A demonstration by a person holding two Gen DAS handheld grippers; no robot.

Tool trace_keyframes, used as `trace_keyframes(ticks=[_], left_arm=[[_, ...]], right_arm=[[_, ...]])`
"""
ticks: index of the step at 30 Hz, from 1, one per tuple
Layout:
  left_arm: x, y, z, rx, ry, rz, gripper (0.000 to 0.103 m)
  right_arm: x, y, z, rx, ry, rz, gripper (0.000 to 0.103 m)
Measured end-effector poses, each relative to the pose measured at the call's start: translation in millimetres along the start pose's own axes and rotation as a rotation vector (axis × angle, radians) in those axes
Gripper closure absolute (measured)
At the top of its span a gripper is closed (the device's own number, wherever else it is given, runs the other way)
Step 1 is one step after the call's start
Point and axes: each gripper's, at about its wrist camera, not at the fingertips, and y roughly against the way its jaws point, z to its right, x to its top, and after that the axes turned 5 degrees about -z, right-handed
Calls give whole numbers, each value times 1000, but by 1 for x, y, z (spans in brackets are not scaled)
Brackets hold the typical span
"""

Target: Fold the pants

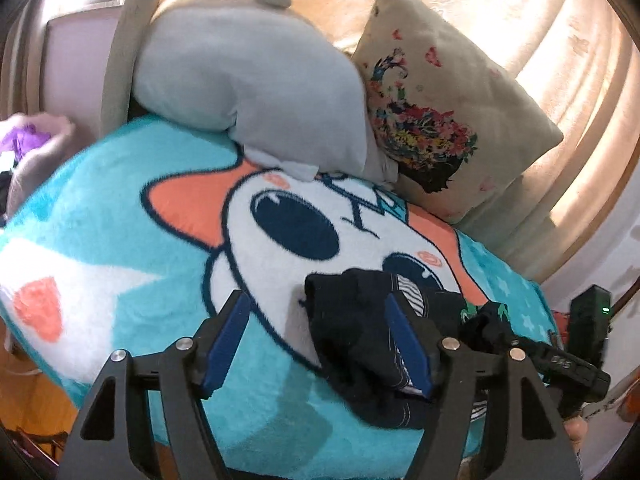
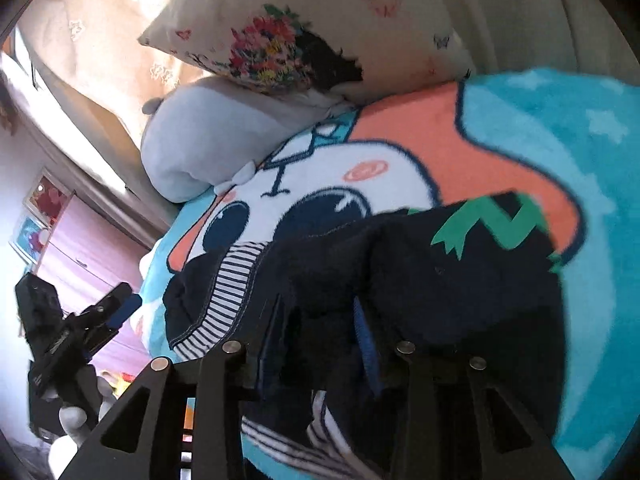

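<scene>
I have the dark pants lying bunched on the turquoise cartoon blanket, near the bed's front edge, well short of the grey pillow and the floral cushion at the head end. A striped lining shows along the left side of the heap, and a green print sits on the far right part.

The right gripper is the nearer one: the cloth runs straight under and between its fingers, which stand partly closed with fabric bunched in the gap. I judge it is pinching a fold, but I cannot tell for sure that the pads have met on it.

My left gripper is spread wide and carries nothing; the pants lie to its right, draped around its right finger, the left finger over bare blanket. The heap's long axis seems to run left to right across the front edge, so the left gripper must shift right to take its end.
</scene>
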Motion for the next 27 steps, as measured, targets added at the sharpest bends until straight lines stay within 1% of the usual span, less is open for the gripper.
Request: trace_keyframes(ticks=[1, 2, 4, 6, 7, 10, 12, 14, 15, 16, 19, 20, 23, 24, 27], left_arm=[[-1, -2, -3, -11, 11, -10, 33], [-3, -3, -5, -20, 20, -16, 33], [-8, -4, -7, -33, 31, -18, 36], [-9, -3, -8, -34, 35, -18, 59], [-9, -2, -9, -32, 41, -19, 61], [-9, 6, -22, -22, 83, -8, 61], [-8, 11, -32, -15, 115, 0, 61], [-8, 16, -42, -8, 142, 11, 61], [-8, 18, -47, -1, 152, 16, 61], [-9, 20, -50, 3, 158, 20, 61], [-12, 24, -56, 1, 161, 25, 58], [-13, 26, -57, -5, 158, 27, 56], [-17, 25, -57, -23, 150, 24, 54], [-17, 25, -57, -30, 151, 22, 53], [-21, 20, -56, -57, 145, 3, 52]], right_arm=[[-1, 9, -5, -14, 17, 20, 63], [0, 11, -10, -15, 29, 30, 60], [2, 23, -25, -10, 68, 45, 50], [6, 26, -43, 9, 120, 27, 45], [10, 22, -56, 20, 159, 4, 43], [18, 4, -86, 35, 242, -67, 39], [25, -19, -112, 48, 298, -156, 38], [33, -43, -132, 37, 335, -232, 36], [36, -60, -143, 19, 351, -286, 33], [40, -76, -151, 0, 362, -337, 33], [44, -115, -166, -74, 379, -440, 33], [44, -131, -172, -111, 393, -482, 32], [41, -162, -182, -217, 435, -555, 26], [40, -169, -183, -239, 452, -579, 22], [37, -185, -188, -322, 498, -632, 20]])
